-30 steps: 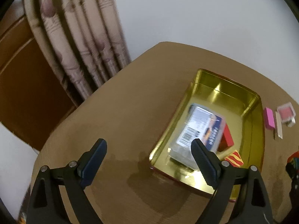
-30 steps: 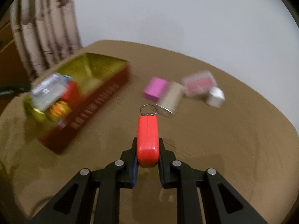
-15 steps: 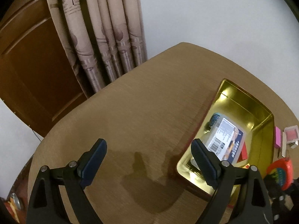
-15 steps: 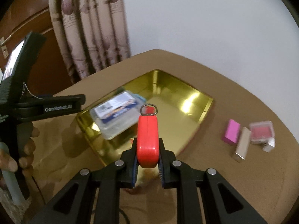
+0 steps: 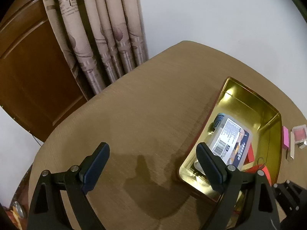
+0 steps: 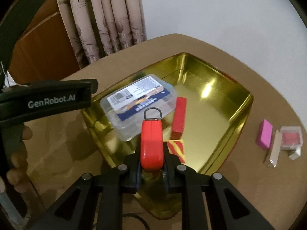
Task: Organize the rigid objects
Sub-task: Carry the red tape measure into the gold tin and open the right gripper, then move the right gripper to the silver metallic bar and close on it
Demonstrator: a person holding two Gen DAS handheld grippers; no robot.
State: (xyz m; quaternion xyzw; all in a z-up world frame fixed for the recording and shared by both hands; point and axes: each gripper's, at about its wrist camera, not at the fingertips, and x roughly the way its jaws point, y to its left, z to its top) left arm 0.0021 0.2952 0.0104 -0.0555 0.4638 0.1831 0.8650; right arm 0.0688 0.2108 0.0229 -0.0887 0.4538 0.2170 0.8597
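Observation:
My right gripper [image 6: 151, 169] is shut on a red tape measure [image 6: 151, 143] with a metal ring, held above the near part of a gold tin tray [image 6: 243, 103]. In the tray lie a clear plastic box with a printed label [image 6: 140, 99], a red block [image 6: 179, 117] and a red-and-yellow striped block [image 6: 176, 147]. My left gripper [image 5: 153, 168] is open and empty over bare table left of the tray [image 5: 268, 115]; the labelled box [image 5: 230, 141] shows past its right finger, and the red tape measure [image 5: 263, 169] peeks at the tray's near corner.
On the table right of the tray lie a pink block [image 6: 264, 135], a silver tube [image 6: 274, 149] and a clear case with pink inside [image 6: 291, 138]. A patterned curtain [image 5: 99, 38] and a wooden door [image 5: 28, 80] stand behind the round brown table [image 5: 144, 105].
My right gripper has carried the red tape measure from the open table to above the tray. My left gripper has drawn back to the left, away from the tray.

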